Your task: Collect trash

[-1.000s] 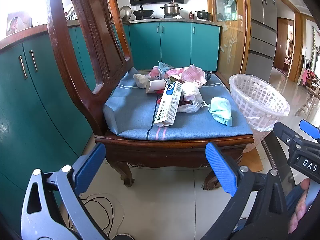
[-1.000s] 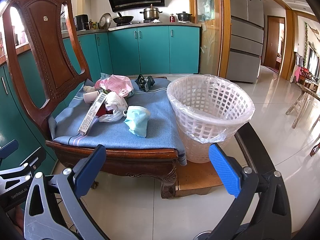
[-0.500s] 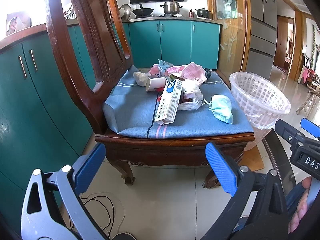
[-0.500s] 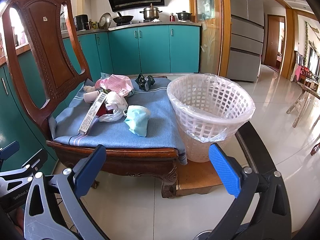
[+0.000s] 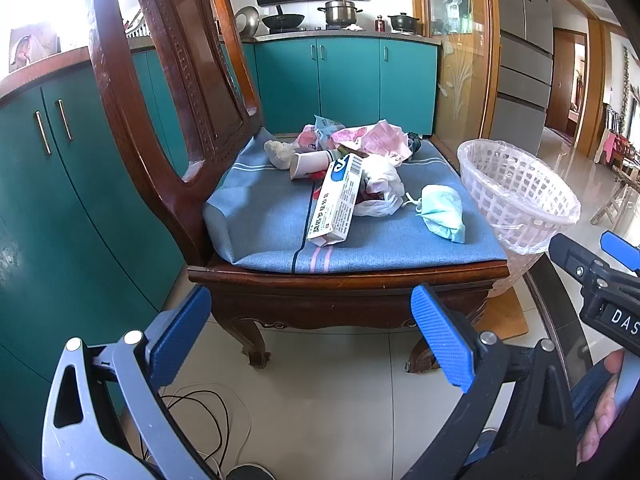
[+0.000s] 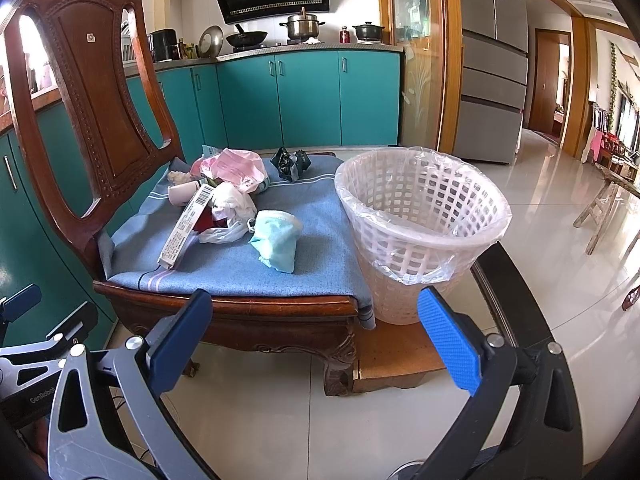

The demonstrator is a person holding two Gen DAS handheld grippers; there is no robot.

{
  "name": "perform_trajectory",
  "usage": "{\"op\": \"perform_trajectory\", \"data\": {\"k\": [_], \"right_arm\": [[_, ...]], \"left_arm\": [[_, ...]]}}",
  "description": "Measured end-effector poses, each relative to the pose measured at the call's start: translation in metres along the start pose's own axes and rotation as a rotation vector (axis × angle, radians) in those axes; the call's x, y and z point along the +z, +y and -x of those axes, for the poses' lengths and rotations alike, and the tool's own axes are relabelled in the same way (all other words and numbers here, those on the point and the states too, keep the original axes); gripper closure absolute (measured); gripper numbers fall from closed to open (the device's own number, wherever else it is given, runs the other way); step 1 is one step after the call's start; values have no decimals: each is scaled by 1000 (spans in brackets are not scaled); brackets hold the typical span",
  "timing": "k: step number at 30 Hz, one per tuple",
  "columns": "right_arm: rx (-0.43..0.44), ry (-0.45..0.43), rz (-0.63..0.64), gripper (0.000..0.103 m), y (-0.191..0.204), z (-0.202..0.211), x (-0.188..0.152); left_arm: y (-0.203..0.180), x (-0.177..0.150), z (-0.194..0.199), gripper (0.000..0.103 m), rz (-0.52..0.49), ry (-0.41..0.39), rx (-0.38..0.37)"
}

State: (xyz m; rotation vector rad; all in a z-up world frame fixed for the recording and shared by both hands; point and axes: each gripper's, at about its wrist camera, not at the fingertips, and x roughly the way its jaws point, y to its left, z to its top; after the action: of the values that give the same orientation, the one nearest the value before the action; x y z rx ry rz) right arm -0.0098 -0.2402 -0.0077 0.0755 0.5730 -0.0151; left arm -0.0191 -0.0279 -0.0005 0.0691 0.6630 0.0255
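Little has shifted since the earlier frames: both cameras have crept slightly nearer the chair, and the rubbish lies just where it lay. Left tongs (image 5: pixel 310 330) hang low in front of the wooden chair (image 5: pixel 344 280), jaws spread wide with nothing between the blue pads (image 5: pixel 440 340). Right tongs (image 6: pixel 314 338) are likewise wide apart and empty, held off the chair's front corner, in front of the white lattice basket (image 6: pixel 424 236), which is lined with a clear plastic bag and stands on a low wooden board (image 6: pixel 396 354) on the floor, touching the seat's right side. All the trash sits on the blue cushion (image 5: pixel 260 220). A long toothpaste box (image 5: pixel 338 202) lies lengthwise toward the front edge, its far end propped on the heap. Just right of it is a crumpled white plastic bag (image 5: pixel 380 192), and nearer the basket a pale blue face mask (image 5: pixel 444 218) lies apart from the pile. Behind the box a paper cup (image 5: pixel 310 162) lies on its side, with a wad of white tissue (image 5: pixel 278 152) by its far end. Crumpled pink paper (image 5: pixel 380 140) tops the heap at the back, and a dark green wrapper (image 6: pixel 290 164) rests alone near the cushion's rear edge. Black cable (image 5: pixel 200 428) loops on the tiled floor under the left tongs.
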Motion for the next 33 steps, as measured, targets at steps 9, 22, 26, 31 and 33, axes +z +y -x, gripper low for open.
{"op": "perform_trajectory", "data": {"k": [9, 22, 26, 31, 33], "right_arm": [[1, 2, -1, 3, 0, 0, 0], [8, -1, 3, 3, 2, -1, 0], [-22, -99, 38, 3, 8, 17, 1], [-38, -248, 94, 3, 15, 37, -3], [-23, -191, 140, 3, 19, 24, -7]], "left_arm": [[0, -1, 0, 3, -2, 3, 1], [-3, -5, -12, 3, -4, 97, -33], [4, -5, -19, 3, 29, 152, -44], [4, -4, 2, 3, 26, 52, -95], [3, -6, 8, 3, 20, -6, -87]]}}
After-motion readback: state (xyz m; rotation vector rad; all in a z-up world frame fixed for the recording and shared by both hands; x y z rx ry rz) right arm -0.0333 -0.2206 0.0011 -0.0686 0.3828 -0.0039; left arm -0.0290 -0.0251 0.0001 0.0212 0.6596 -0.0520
